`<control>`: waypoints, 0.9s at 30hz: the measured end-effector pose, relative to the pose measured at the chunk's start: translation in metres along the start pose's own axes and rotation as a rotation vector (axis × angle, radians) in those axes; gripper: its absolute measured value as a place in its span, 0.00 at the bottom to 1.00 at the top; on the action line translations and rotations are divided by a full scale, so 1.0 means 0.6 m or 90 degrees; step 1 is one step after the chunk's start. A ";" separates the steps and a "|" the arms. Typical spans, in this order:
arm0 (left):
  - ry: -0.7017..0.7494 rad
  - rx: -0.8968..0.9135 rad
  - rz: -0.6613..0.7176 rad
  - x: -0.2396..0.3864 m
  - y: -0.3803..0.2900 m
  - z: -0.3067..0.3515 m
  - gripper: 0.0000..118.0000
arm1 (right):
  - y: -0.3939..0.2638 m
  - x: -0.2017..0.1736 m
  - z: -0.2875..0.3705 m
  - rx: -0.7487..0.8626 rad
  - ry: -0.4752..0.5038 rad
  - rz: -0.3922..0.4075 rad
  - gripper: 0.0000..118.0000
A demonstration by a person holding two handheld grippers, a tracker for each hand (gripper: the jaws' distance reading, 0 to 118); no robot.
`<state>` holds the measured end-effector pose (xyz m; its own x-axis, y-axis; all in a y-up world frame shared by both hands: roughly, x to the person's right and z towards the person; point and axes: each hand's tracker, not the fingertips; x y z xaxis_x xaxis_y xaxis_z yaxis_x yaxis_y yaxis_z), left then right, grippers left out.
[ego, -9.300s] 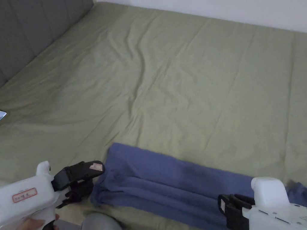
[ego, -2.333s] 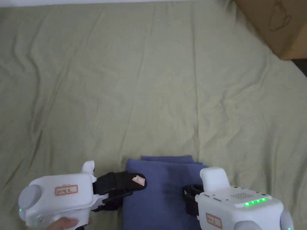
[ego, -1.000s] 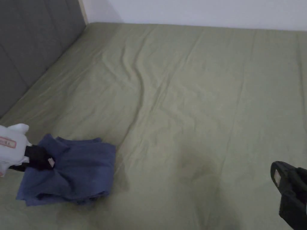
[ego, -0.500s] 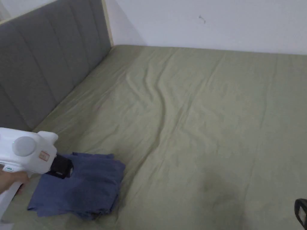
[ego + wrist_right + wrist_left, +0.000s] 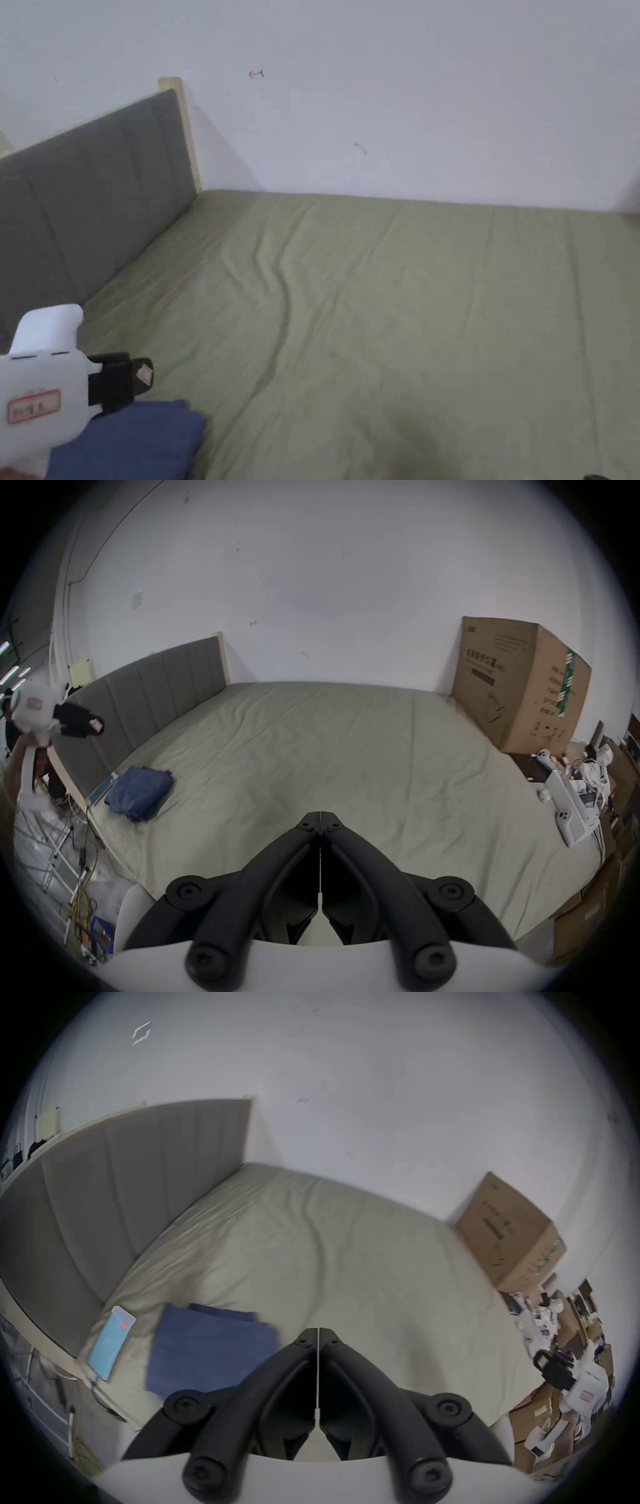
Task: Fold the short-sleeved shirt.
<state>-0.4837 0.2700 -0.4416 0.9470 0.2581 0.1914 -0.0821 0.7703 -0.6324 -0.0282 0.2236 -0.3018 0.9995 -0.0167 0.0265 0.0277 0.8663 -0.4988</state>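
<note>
The blue short-sleeved shirt (image 5: 128, 442) lies folded into a small square on the olive bed sheet (image 5: 406, 325), near the bed's left corner beside the headboard; it also shows in the left gripper view (image 5: 207, 1348) and the right gripper view (image 5: 140, 793). My left gripper (image 5: 142, 375) hovers just above the shirt, jaws shut and empty (image 5: 318, 1333); it is seen far off in the right gripper view (image 5: 95, 726). My right gripper (image 5: 320, 817) is held back over the bed's near edge, jaws shut with nothing between them.
A grey padded headboard (image 5: 81, 212) runs along the left. A phone (image 5: 110, 1342) lies on the sheet left of the shirt. A large cardboard box (image 5: 519, 684) stands at the bed's far right corner. Cluttered devices and cables (image 5: 575, 791) sit right of the bed.
The shirt went from a long strip to a small folded square and was carried to the bed's left corner. The left gripper let go and lifted off it. The head camera tilted up.
</note>
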 end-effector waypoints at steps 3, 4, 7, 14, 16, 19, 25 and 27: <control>-0.009 0.023 -0.018 0.096 -0.031 0.012 0.01 | 0.019 0.024 0.034 0.053 -0.028 -0.028 0.02; -0.003 0.027 -0.041 0.125 -0.042 0.013 0.01 | 0.024 0.030 0.044 0.067 -0.037 -0.032 0.02; 0.013 0.083 -0.099 0.195 -0.070 0.022 0.01 | 0.040 0.043 0.070 0.097 -0.060 -0.030 0.02; 0.033 0.232 -0.131 0.323 -0.104 0.071 0.01 | 0.060 0.040 0.133 0.197 -0.108 -0.023 0.02; 0.053 0.265 -0.119 0.346 -0.107 0.084 0.01 | 0.064 0.038 0.145 0.218 -0.107 -0.029 0.02; 0.086 0.291 -0.149 0.368 -0.108 0.093 0.01 | 0.068 0.034 0.160 0.241 -0.114 -0.027 0.02; 0.084 0.305 -0.135 0.370 -0.099 0.115 0.91 | 0.075 0.044 0.175 0.269 -0.128 -0.039 0.77; 0.085 0.320 -0.138 0.374 -0.101 0.126 0.93 | 0.080 0.050 0.177 0.268 -0.122 -0.053 0.98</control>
<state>-0.2897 0.3255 -0.3038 0.9872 0.0123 0.1590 0.0114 0.9891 -0.1468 0.0017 0.3175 -0.2329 0.9724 -0.0368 0.2303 0.0601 0.9937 -0.0948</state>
